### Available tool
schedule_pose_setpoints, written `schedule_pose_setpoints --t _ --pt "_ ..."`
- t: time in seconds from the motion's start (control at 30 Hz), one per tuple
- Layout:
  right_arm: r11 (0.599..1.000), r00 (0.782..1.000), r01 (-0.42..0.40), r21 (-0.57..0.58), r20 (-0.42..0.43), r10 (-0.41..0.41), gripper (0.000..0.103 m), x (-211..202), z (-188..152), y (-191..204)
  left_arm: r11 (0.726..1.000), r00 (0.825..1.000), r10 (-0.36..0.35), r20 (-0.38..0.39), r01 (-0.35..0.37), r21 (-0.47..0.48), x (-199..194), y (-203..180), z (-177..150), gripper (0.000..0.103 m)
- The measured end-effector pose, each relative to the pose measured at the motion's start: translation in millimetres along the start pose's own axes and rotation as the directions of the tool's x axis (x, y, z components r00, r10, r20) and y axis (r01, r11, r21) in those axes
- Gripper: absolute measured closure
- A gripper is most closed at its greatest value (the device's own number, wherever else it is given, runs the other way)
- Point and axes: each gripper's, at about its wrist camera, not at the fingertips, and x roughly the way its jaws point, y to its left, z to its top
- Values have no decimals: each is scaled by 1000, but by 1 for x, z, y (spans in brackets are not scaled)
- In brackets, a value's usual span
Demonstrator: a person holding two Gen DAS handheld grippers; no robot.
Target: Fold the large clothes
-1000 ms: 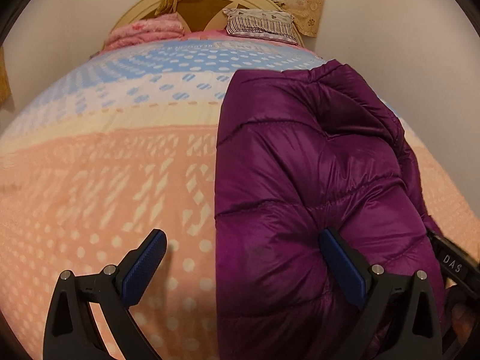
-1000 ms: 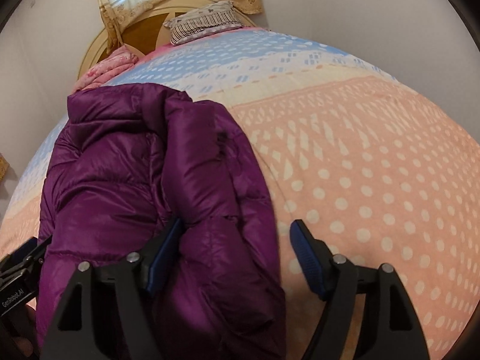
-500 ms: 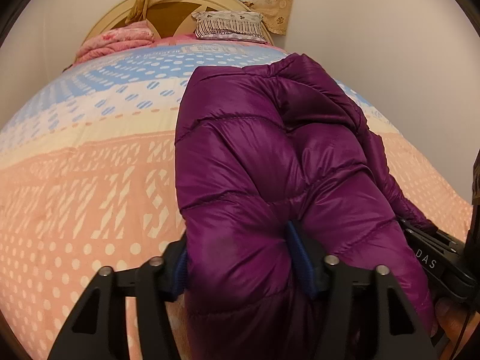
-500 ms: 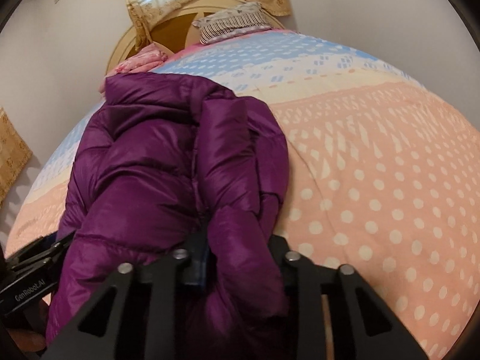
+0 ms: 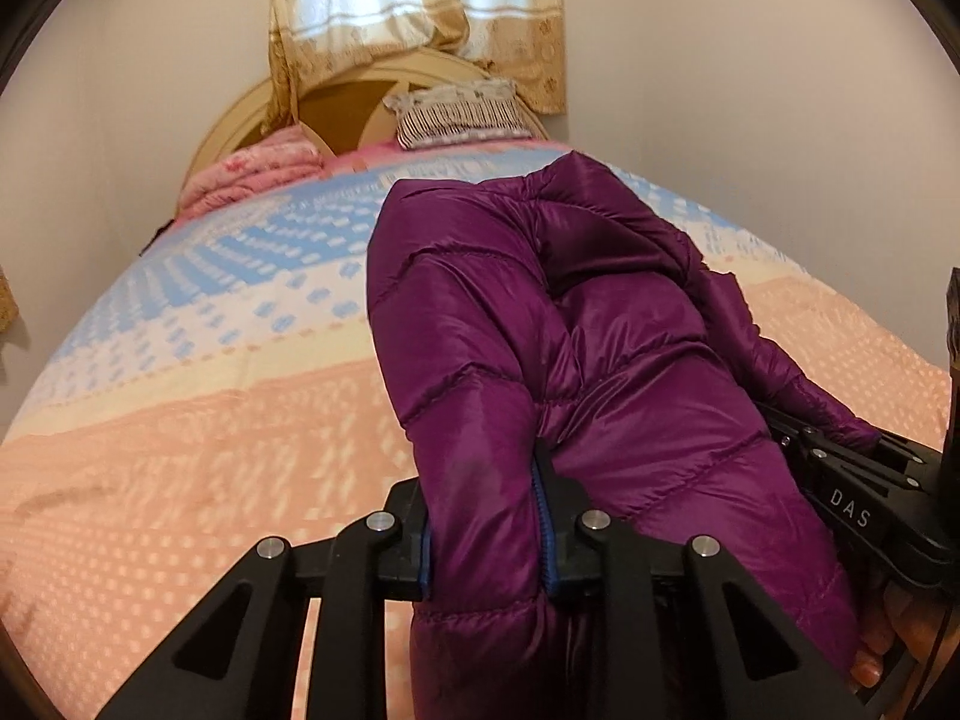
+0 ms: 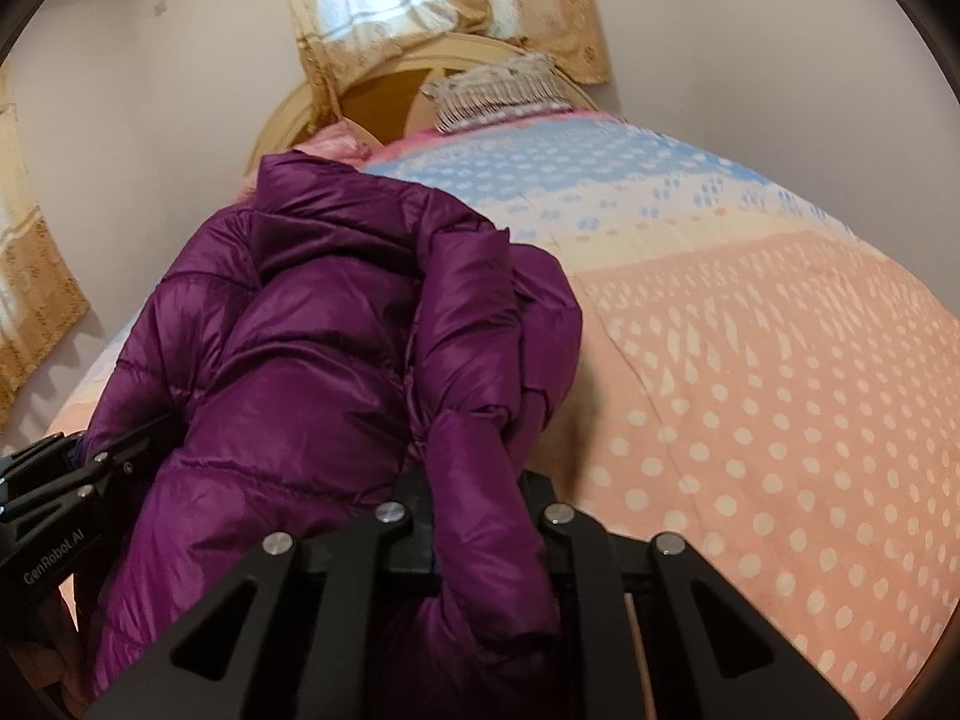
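Observation:
A purple quilted puffer jacket lies lengthwise on the bed, folded narrow, with its near end raised. My left gripper is shut on the jacket's near left edge. My right gripper is shut on the near right edge of the same jacket. The right gripper's body shows at the right of the left wrist view. The left gripper's body shows at the left of the right wrist view. The jacket's far end rests on the bedspread.
The bed has a peach, cream and blue dotted bedspread, also in the right wrist view. A striped pillow and folded pink bedding lie by the round headboard. Curtains hang behind. Walls stand close on both sides.
Both grippers went from open around the jacket's near edge to shut on it. They have since lifted that end, and both views tilt up toward the headboard.

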Motion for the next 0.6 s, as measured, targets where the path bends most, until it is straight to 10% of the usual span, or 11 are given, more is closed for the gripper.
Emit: schedule_pose_setpoints --t 0.6 --pt "979 987 -153 -134 28 158 87 -6 24 95 991 992 109 63 -103 -83 -67 83 -17 84"
